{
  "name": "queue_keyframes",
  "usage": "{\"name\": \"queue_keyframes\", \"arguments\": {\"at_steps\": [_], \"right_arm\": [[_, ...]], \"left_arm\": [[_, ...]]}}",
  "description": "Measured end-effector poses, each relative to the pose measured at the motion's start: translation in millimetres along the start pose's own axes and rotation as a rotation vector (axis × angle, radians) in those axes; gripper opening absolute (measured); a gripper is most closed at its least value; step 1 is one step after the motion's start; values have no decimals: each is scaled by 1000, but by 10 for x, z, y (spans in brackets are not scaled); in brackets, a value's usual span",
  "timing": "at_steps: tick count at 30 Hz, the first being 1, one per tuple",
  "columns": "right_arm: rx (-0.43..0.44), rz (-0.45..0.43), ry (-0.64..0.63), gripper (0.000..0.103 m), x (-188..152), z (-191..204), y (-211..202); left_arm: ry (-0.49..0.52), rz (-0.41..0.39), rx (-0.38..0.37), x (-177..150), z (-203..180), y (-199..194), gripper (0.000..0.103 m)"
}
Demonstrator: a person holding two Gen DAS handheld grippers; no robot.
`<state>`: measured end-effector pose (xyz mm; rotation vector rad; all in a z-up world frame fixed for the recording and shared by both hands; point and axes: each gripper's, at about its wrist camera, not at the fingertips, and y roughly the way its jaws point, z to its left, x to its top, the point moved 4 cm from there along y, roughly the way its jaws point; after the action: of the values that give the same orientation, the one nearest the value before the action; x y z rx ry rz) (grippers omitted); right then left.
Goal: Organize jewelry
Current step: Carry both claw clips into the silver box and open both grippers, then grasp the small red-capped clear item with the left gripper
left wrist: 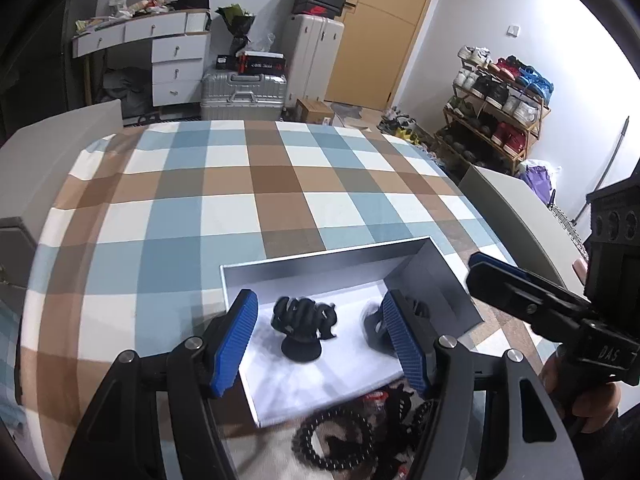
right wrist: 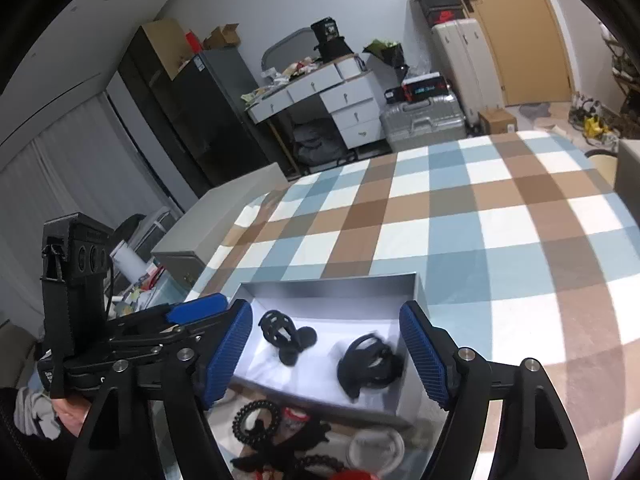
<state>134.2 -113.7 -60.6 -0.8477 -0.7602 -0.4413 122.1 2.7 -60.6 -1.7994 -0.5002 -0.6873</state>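
Two grippers, left gripper and right gripper, hover side by side, jaws spread wide, holding nothing. Loose accessory pile nearest. Beyond, white box on checked cloth holds two black hair claws.

A shallow white box, open at the top, sits on the checked cloth. Two black claw clips lie apart on its floor: one toward the left, the other toward the right, blurred. Just outside its near wall lies a heap of black spiral hair ties and other small pieces
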Motion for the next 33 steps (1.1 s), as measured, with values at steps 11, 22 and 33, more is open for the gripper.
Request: {"name": "queue_keyframes", "arguments": {"at_steps": [11,22,33], "right_arm": [[-100,-105,-97,103,-167,223,-438],[-148,-158,-160,103,-524,401,-735],[-230,-108,-198,103,-918,354,-766]], "left_arm": [[6,-85,51,-147,-118,-314,77],[-5,-166,138,-403,-136,-540,88],[-2,-115,164,-827,-133,-526,93]]}}
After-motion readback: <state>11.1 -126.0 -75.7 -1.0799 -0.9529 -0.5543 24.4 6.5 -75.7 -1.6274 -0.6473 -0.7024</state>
